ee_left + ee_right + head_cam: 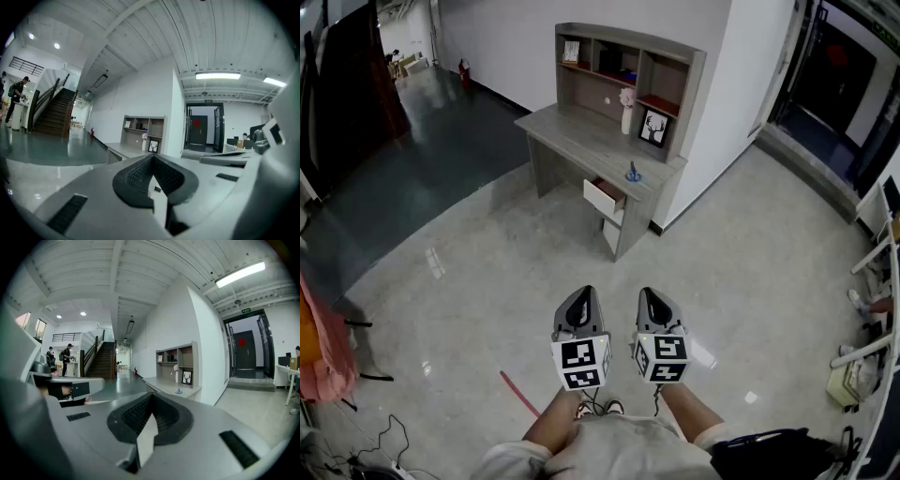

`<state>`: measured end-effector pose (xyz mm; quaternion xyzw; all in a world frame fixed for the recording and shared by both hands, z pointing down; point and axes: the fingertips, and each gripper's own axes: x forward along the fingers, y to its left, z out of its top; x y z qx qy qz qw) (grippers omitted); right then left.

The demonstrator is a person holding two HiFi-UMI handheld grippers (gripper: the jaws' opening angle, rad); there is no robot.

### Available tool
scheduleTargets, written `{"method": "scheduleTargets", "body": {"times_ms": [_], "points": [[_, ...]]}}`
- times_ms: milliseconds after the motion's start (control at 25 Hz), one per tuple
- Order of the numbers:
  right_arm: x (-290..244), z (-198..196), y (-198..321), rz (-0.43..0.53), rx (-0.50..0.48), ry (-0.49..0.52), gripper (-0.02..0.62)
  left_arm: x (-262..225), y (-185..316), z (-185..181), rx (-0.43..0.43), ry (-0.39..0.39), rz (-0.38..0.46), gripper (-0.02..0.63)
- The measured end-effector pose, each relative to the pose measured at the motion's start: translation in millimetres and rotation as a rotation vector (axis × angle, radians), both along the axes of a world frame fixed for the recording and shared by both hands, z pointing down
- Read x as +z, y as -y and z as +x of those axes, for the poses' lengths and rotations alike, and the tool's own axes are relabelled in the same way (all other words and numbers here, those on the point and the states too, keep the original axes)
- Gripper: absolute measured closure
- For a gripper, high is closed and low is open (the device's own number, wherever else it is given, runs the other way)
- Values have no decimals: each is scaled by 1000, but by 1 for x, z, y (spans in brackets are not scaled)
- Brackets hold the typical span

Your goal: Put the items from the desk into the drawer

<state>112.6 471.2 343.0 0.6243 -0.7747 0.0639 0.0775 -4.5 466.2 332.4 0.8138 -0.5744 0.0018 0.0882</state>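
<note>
A grey desk (581, 141) with a shelf hutch stands against the white wall, far ahead of me. Its drawer (605, 198) is pulled open at the front right. On the desktop lies a small blue item (633, 174), with a white vase (626, 120) and a framed deer picture (653, 127) near the hutch. My left gripper (579, 302) and right gripper (651, 302) hang side by side over the floor, well short of the desk. Both are shut with nothing between the jaws. The desk (171, 386) and the blue item (178, 391) also show in the right gripper view.
Glossy floor lies between me and the desk. A red line (518, 393) marks the floor near my feet. An orange cloth (321, 352) hangs at the left edge. White furniture (867, 347) stands at the right. A staircase (99, 362) and people (66, 358) are far off.
</note>
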Motion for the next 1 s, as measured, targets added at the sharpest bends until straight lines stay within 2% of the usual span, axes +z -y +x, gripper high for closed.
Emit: {"method": "scheduleTargets", "body": {"times_ms": [320, 560, 800, 1000], "points": [[4, -6, 1, -7, 8, 0, 597, 3, 1, -8, 0, 2, -8, 609], [4, -18, 3, 0, 25, 47, 597, 5, 1, -24, 4, 3, -6, 609], [9, -26, 5, 7, 51, 68, 597, 20, 2, -37, 31, 42, -41, 609], [25, -31, 9, -25, 73, 58, 597, 35, 10, -38, 61, 72, -61, 609]]}}
